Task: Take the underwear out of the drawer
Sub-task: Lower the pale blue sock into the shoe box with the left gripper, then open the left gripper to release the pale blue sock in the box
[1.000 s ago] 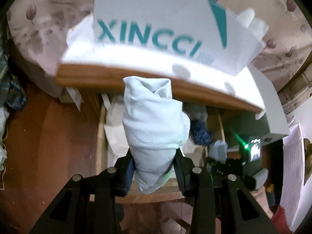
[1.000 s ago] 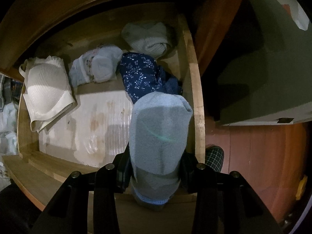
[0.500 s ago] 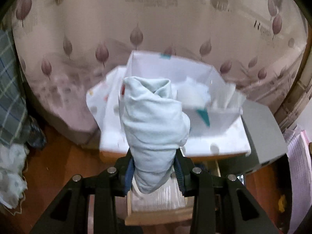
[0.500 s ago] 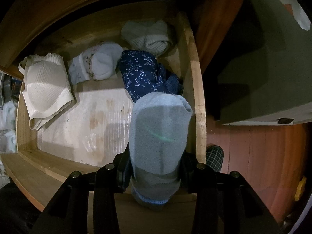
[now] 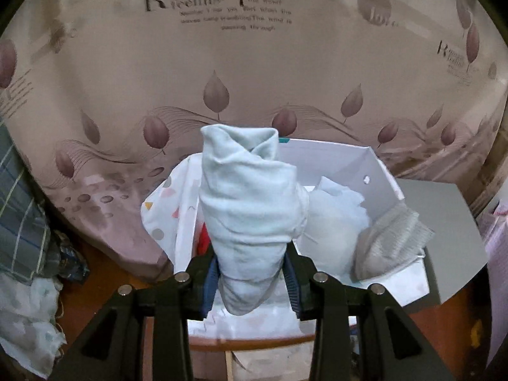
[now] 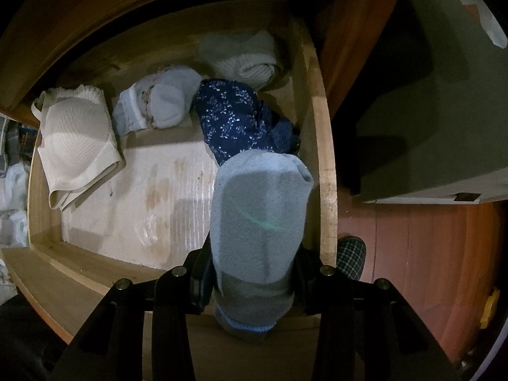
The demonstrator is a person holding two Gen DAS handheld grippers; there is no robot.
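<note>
The open wooden drawer fills the right wrist view, so the remaining rolls lie exposed for picking: a cream bra at left, a pale blue roll and a navy patterned roll at centre. The right hand-held gripper clamps a blue-grey underwear roll above the drawer, unmoved. The left hand-held gripper grips a pale mint roll; it has risen from drawer level to face the white box, probably its drop-off.
</note>
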